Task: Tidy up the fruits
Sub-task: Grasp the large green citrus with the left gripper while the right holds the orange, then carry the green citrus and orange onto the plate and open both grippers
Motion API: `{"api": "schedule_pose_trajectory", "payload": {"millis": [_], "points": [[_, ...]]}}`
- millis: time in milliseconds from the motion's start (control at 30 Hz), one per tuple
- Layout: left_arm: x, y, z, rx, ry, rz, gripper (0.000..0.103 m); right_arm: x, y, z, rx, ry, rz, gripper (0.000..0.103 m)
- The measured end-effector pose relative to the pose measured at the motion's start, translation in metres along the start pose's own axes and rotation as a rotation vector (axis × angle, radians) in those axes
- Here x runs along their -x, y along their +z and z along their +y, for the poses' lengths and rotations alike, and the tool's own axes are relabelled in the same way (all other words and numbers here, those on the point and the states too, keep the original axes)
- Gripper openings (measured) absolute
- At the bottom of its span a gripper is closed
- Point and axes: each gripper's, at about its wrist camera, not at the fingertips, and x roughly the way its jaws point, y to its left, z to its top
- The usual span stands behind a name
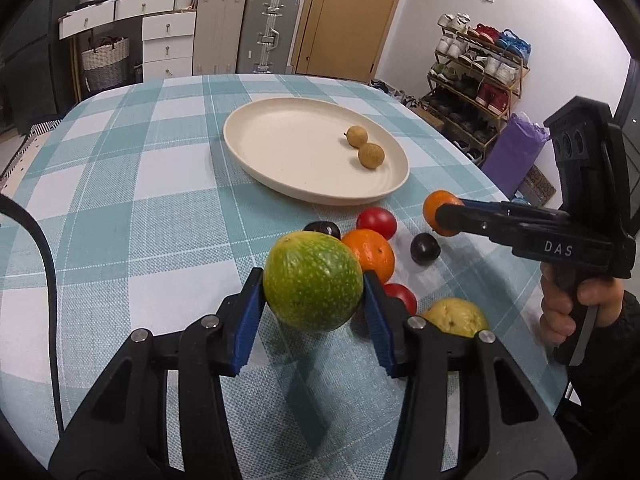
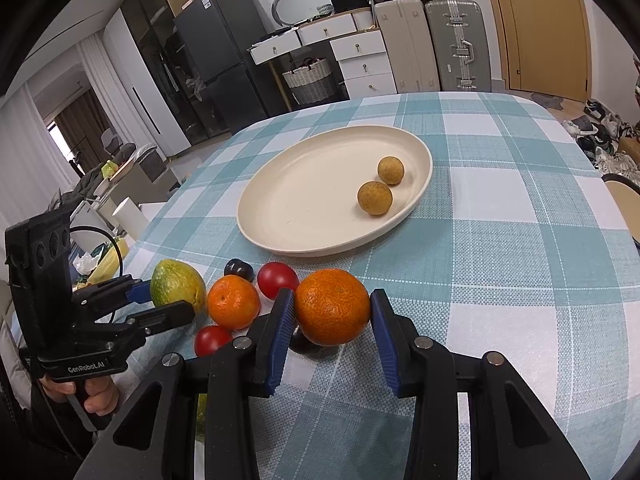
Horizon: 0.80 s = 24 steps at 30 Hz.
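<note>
L gripper (image 1: 313, 292): clamped on green fruit (image 1: 312, 282); lifted off cloth
R gripper (image 2: 332, 312): gripping orange (image 2: 332, 306)
Plate (image 1: 280, 160): 2 longans (image 1: 370, 155); touching

Showing woven checked tablecloth (image 1: 120, 208), matt cream plate (image 1: 256, 152), glossy cherry tomatoes (image 1: 377, 222), dimpled mandarin skin (image 2: 332, 306), ribbed blue plastic pads (image 2: 280, 332).

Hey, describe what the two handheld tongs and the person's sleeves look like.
Both tongs are black plastic pistol-grip tools with ribbed blue pads and silver pivot pins. The left tongs are printed GenRobot.AI, with a black cable trailing; the right tongs read DAS. Each carries an upright black mount. Dark sleeves cover the wrists.
</note>
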Motion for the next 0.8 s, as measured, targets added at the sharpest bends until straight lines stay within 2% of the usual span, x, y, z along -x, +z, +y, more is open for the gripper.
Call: {"api": "schedule_pose_trajectory", "payload": {"millis": [467, 800], "points": [[-0.006, 0.039, 0.003, 0.002, 0.004, -0.074, 0.045, -0.005, 0.023, 0.008, 0.033, -0.010, -0.019, 0.040], [-0.025, 0.066, 0.003, -0.009, 0.002, -0.089, 0.045, -0.020, 0.040, 0.009, 0.042, -0.017, -0.012, 0.040]]}}
